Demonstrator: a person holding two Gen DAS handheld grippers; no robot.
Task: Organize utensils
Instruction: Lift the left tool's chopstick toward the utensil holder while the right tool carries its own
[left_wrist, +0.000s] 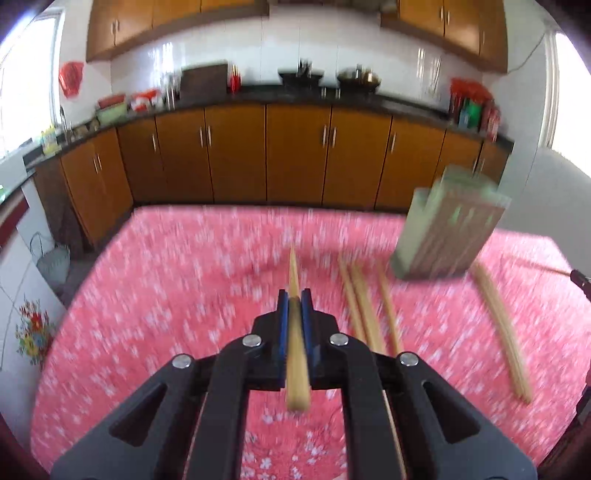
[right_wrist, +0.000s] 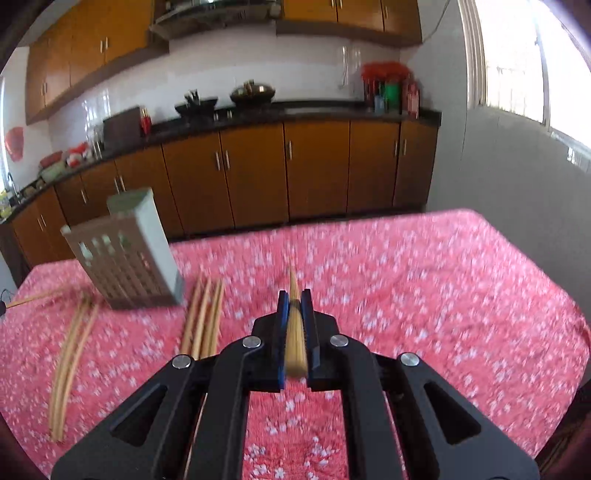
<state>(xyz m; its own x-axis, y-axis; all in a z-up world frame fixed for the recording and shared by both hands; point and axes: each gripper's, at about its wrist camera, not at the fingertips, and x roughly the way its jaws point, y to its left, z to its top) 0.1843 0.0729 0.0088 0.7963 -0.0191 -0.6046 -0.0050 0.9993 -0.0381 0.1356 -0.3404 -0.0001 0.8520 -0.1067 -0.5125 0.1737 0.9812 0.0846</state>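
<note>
Left gripper (left_wrist: 294, 301): clamped on a single chopstick (left_wrist: 296, 350), which is pinched between the blue pads and runs lengthwise along the jaws, its thin tip projecting forward over the table.
Loose chopsticks, centre (left_wrist: 364, 306): three are seen lying side by side on the pink floral tablecloth (left_wrist: 166, 295), just right of the left gripper and in front of the holder.
Holder (left_wrist: 448, 229): a slatted grey-green utensil caddy is stood on the cloth between the two grippers' fields of view; its top is open.
Loose chopsticks, outer (left_wrist: 502, 332): a further pair is laid well right of the caddy in the left wrist view.
Right gripper (right_wrist: 294, 301): closed on a second chopstick (right_wrist: 295, 343), held in the same lengthwise manner.
Risk, slippage: each stick is gripped near its thick end only, so a pivot or drop may be caused by a fast swing.
Risk, collision: the caddy may be tipped if a tip is caught on its rim or slats.
Image quality: the table is motion-blurred; fine contact cannot be judged.
</note>
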